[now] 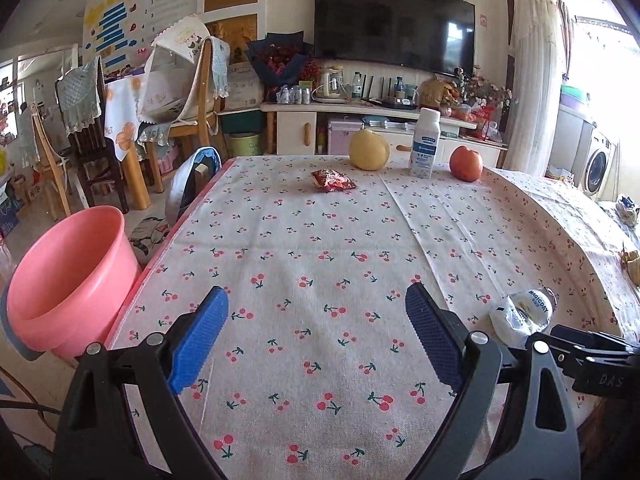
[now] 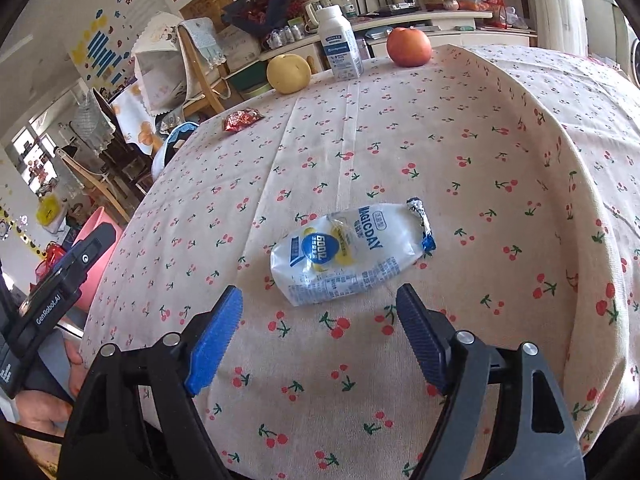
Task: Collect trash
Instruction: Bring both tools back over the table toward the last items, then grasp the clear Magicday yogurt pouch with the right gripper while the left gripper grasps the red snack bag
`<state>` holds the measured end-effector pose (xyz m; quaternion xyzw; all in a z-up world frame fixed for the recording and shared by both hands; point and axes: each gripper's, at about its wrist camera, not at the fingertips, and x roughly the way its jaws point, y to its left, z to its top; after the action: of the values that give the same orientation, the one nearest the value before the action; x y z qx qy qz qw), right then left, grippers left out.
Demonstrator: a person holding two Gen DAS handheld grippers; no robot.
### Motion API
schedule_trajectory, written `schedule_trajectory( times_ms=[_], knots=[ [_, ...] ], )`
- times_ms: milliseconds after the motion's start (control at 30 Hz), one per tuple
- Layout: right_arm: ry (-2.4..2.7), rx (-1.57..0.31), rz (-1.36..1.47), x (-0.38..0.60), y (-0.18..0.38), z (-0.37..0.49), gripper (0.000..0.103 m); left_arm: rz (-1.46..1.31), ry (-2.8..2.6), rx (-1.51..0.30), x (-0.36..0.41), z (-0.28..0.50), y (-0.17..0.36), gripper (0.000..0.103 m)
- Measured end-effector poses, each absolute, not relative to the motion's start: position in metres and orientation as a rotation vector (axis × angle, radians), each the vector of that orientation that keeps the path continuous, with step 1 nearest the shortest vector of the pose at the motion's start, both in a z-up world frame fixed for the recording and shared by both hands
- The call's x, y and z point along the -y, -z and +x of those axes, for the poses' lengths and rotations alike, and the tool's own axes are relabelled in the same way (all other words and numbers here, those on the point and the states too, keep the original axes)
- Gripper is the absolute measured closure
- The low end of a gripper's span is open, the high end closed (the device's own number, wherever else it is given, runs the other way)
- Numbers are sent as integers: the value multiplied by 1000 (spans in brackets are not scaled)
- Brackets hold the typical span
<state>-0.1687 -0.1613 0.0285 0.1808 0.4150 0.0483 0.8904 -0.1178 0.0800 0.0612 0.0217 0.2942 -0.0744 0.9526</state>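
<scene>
Right gripper (image 2: 318, 312) spread wide, nothing between blue pads, hovering above cherry-print tablecloth (image 2: 460, 128). Just ahead of fingertips: white crumpled wrapper (image 2: 348, 256), blue-yellow print, twisted end, lying flat, untouched. Left gripper (image 1: 316, 312) likewise spread, empty, over bare cloth. Pink bucket (image 1: 60, 280) beside table's left edge, inside looks empty. Red snack wrapper (image 1: 332, 180) near far edge, well apart. Behind it: yellow pear (image 1: 369, 149), white bottle (image 1: 426, 144) upright, red apple (image 1: 466, 163).

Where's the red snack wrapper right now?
The red snack wrapper lies on the cherry-print tablecloth at the table's far end, just left of and nearer than the yellow pear; in the right wrist view it sits upper left, near the table edge.
</scene>
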Motion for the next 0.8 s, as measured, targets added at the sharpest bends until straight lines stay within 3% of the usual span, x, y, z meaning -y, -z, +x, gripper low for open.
schedule_trajectory(
  times_ms=[333,633,667,733,800],
  knots=[
    [-131,-854,398,164,-24,-131,24,61,161,-610,-74,-110,-57,12],
    [-134,-903,188,142,-23,-87,24,59,145,-661,-70,-91,-54,12],
    [-129,-910,137,139,-23,-82,26,56,144,-670,-69,-88,-54,12],
    [-112,-916,57,134,-22,-75,43,32,147,-689,-70,-80,-56,12],
    [-125,-922,27,134,-22,-71,46,6,144,-704,-70,-71,-58,12]
  ],
)
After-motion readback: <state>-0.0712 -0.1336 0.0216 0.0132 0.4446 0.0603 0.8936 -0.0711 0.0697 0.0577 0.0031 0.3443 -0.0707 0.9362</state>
